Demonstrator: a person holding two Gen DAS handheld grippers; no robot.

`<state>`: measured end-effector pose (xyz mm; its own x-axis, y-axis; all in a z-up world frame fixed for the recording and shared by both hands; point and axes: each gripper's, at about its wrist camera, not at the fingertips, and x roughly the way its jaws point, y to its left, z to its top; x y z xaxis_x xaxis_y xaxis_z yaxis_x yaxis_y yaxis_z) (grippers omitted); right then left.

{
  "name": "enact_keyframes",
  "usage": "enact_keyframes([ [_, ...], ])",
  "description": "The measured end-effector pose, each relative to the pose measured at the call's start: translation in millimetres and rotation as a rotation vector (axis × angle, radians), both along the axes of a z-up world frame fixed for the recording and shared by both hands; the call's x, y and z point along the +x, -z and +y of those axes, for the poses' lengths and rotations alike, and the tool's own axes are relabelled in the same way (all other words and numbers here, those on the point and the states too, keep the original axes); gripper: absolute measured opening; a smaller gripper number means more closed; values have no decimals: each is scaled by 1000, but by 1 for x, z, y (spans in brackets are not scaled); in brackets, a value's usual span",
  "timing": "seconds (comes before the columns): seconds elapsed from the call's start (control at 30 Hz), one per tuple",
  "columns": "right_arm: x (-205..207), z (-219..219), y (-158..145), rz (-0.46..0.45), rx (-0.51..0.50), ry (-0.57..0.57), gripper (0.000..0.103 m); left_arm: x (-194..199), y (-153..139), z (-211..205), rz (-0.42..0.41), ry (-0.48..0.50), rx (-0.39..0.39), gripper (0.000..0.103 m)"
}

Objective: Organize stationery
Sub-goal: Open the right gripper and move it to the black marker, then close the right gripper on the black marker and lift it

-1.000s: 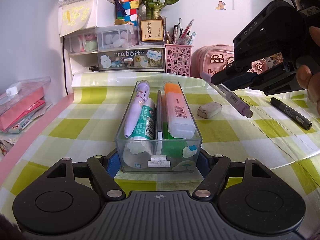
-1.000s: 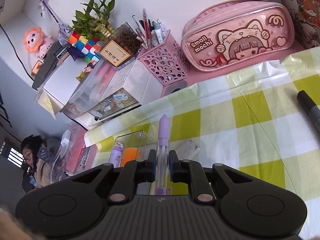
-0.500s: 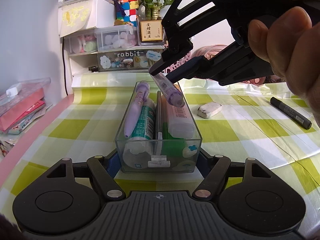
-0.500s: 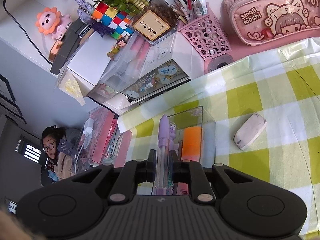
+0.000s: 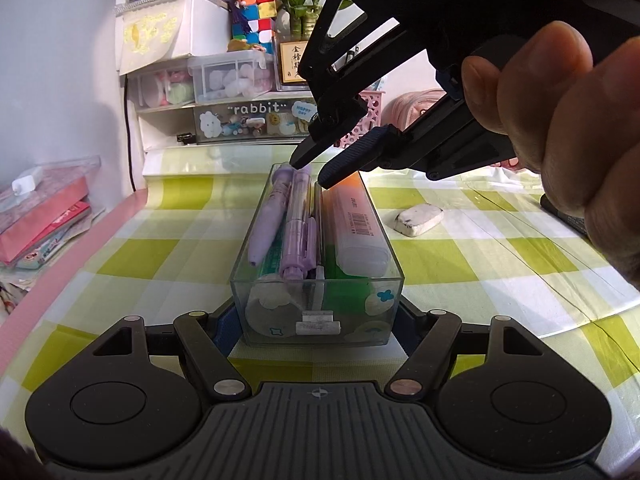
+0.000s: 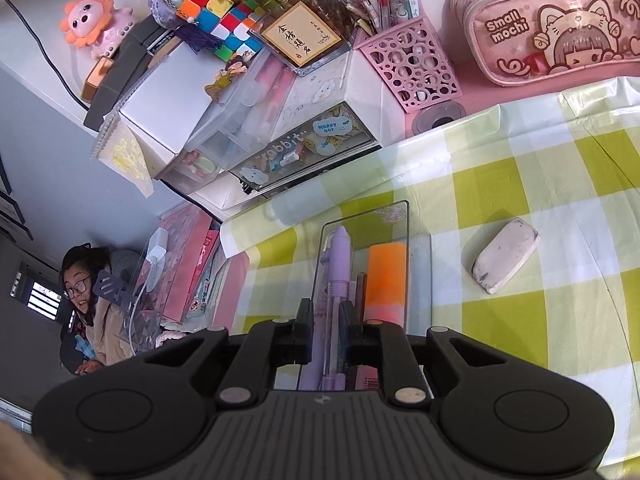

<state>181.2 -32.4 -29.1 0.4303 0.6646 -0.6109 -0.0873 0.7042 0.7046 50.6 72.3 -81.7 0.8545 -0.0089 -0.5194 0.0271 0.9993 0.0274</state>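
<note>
I am steadying the clear tray [image 5: 316, 312] with the left gripper [image 5: 318, 322], its jaws clamped on the tray's near end. The right gripper [image 5: 310, 170] is pinching the purple pen [image 5: 298, 220], jaws closed on its far end just ahead of the left fingertips. The pen is lying lengthwise along the tray, between the lilac pen [image 5: 266, 220] and the orange highlighter [image 5: 356, 228], its capped end pointing toward my left gripper. I would release only once it is resting flat.
</note>
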Motion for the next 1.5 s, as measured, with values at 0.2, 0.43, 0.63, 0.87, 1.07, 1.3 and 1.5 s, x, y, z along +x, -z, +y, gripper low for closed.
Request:
enact_keyframes([
  [0.2,-5,-20,-3,-45,6,36,0,-1,0,0,0,0,0,73],
  [0.43,-8,-64,7,-55,-15,151,0,-1,0,0,0,0,0,73],
  [0.63,-8,-82,25,-31,-70,186,7,-1,0,0,0,1,0,72],
  [0.87,-10,-99,24,-92,-159,201,16,-1,0,0,-1,1,0,72],
  [1.07,-22,-158,7,-178,-311,391,22,-1,0,0,-1,1,0,72],
  [1.3,-28,-194,16,-171,-605,438,23,-2,0,0,-1,1,0,72],
  [1.5,-18,-180,41,-153,-625,329,22,-1,-1,0,-1,0,1,72],
])
